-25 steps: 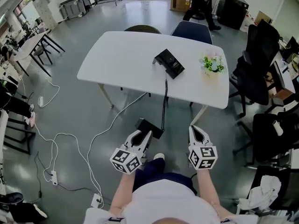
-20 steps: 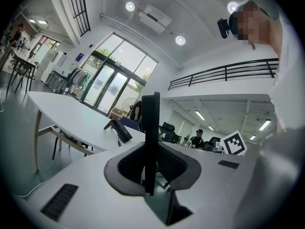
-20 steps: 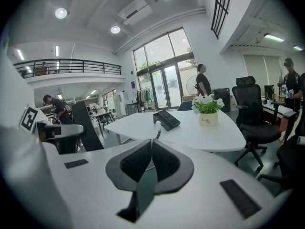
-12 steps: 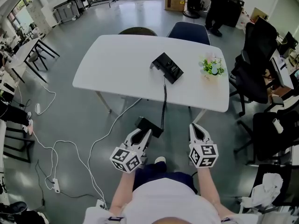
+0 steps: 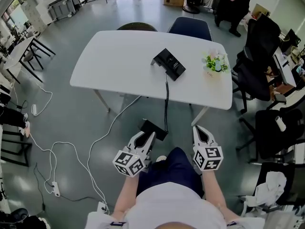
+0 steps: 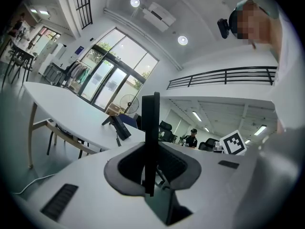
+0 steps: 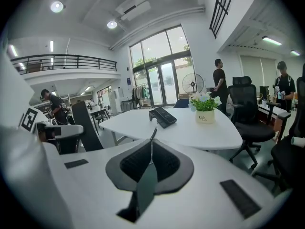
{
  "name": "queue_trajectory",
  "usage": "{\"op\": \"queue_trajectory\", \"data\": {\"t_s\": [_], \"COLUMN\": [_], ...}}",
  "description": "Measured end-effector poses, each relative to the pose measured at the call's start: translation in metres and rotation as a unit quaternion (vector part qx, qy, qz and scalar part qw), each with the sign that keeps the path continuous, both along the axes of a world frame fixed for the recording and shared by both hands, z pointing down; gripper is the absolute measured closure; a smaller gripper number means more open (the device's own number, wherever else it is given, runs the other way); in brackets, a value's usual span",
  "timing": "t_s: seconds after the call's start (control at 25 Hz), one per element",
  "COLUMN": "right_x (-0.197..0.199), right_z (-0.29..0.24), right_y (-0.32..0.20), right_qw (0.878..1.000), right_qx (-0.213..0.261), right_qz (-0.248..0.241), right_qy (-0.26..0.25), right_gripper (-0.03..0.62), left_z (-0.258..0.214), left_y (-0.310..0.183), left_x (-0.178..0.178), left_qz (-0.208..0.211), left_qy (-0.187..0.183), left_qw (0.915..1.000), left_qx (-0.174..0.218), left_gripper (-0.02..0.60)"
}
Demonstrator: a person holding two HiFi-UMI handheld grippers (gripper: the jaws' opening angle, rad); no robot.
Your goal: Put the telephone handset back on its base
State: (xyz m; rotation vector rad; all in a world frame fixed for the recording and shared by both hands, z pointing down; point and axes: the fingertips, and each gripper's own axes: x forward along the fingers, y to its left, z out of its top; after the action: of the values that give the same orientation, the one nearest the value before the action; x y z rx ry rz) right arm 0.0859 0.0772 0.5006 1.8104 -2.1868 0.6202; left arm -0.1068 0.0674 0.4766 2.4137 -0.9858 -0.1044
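- The white desk (image 5: 119, 61) fills the view ahead of me, its near edge facing my grippers.
- Black office chairs (image 5: 259, 66) crowd its right edge; a blue chair (image 5: 190, 28) is at the far edge.
- White cables (image 5: 71, 143) loop over the floor, out past the near left corner.
- A small potted plant (image 5: 216, 63) stands near the right edge.
- The black base (image 5: 169, 64) sits askew about mid-desk; its cord (image 5: 167, 104) drops over the near edge.
- The handset (image 5: 153, 129), a flat black slab, hangs off the desk before that edge, clamped edge-on in my left gripper (image 5: 147, 136).
- My right gripper (image 5: 200, 131) has its jaws pressed together, holding nothing.
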Motion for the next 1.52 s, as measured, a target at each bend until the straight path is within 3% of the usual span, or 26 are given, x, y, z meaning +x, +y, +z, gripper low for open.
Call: {"op": "queue_trajectory", "data": {"t_s": [0.68,1.52], "right_x": [-0.002,0.035], "right_z": [0.009,0.017], "right_y": [-0.017,-0.139], "right_qw": [1.000,0.999], "right_qx": [-0.015,-0.038], "right_qz": [-0.018,-0.034], "right_qy": [-0.001,-0.008], "right_gripper": [0.560,0.560], "left_z": [0.008,0.014], "left_y": [-0.014,-0.138], "left_x": [0.015,0.065], "left_qz": [0.008,0.012], "left_qy": [0.001,0.040], "left_qw": [0.9999,0.9976], "left_qx": [-0.013,-0.055], "left_gripper": [0.499,0.499]}}
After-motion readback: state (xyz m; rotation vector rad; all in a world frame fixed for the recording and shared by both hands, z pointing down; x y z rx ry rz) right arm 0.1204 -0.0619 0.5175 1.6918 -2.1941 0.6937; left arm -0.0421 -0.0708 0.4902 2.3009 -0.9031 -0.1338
